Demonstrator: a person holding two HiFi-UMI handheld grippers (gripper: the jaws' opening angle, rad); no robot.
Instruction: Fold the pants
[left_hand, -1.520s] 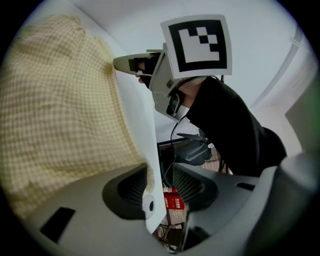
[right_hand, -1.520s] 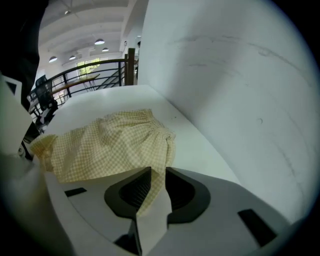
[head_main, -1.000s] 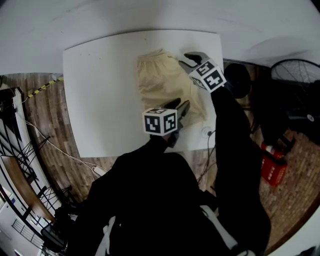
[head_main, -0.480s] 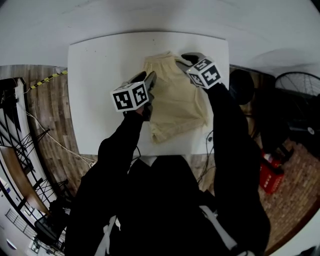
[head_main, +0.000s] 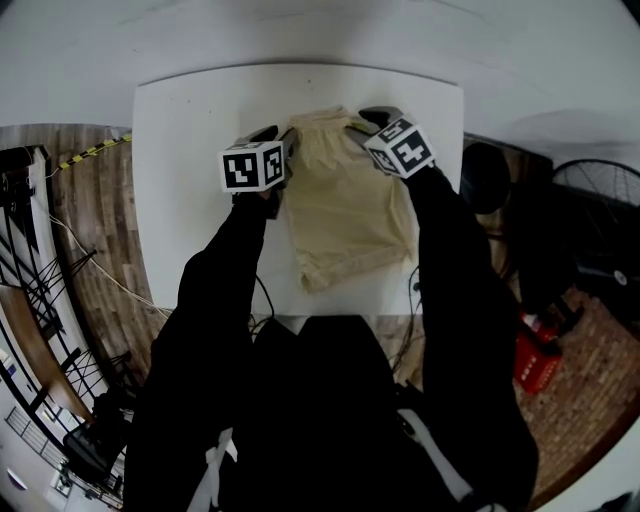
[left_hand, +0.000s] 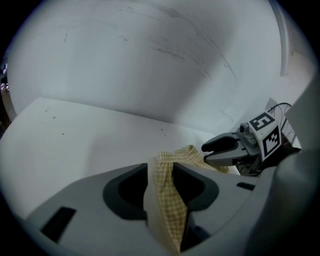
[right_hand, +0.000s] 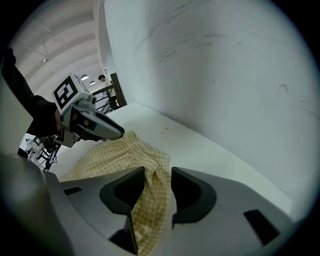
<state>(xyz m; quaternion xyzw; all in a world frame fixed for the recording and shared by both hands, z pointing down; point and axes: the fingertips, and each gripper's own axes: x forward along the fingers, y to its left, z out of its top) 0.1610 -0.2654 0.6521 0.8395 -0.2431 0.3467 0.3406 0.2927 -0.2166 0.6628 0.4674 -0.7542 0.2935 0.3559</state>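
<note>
Where the pants (head_main: 345, 215) bunch upward, the left claw (left_hand: 160, 172) pinches them.

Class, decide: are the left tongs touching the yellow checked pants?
Touching. The left gripper view shows the left tongs closed on a bunched edge of the pants, with the cloth filling the gap between both jaws.

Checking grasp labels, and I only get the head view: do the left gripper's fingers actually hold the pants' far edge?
Observer: Yes; the left gripper view shows the left gripper with its fingers pinched on a fold of the pants.
Operator: And the right one?
Observer: The right gripper has just been opening its fingers; the pants lie between them, with a gap beside one finger.
Operator: Plain fabric?
Observer: No, a fine yellow check.
</note>
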